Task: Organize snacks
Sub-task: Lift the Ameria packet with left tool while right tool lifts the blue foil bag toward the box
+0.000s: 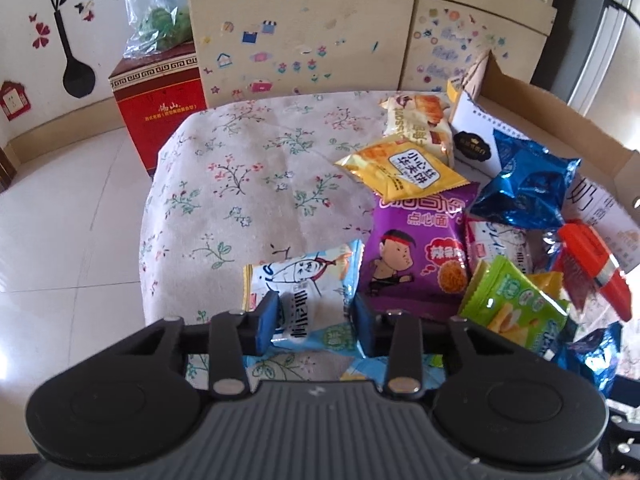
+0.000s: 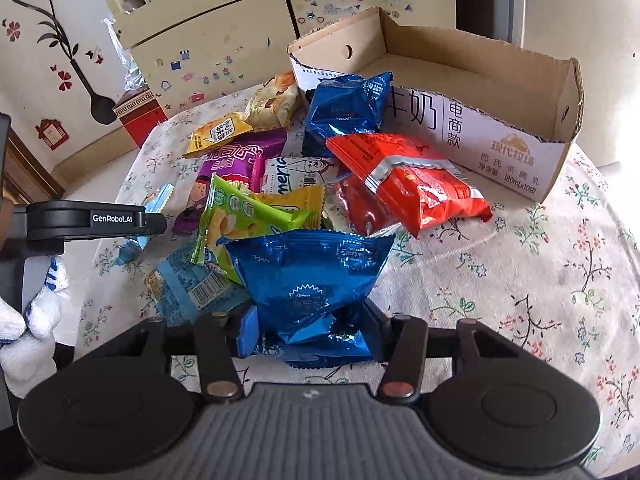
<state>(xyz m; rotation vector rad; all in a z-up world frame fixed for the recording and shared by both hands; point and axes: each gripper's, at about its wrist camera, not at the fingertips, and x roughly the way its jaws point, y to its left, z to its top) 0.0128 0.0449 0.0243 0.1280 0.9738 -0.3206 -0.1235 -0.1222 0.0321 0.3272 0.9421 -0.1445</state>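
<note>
Left wrist view: left gripper (image 1: 314,322) jaws clamped on pale blue packet (image 1: 304,280) at near bench (image 1: 224,168) edge. Snack pile lay beside box (image 1: 532,100), none seen inside.

Right wrist view: right gripper (image 2: 310,334) jaws gripped blue foil bag (image 2: 308,280). Box (image 2: 480,92) looked empty; sorting barely begun.
</note>
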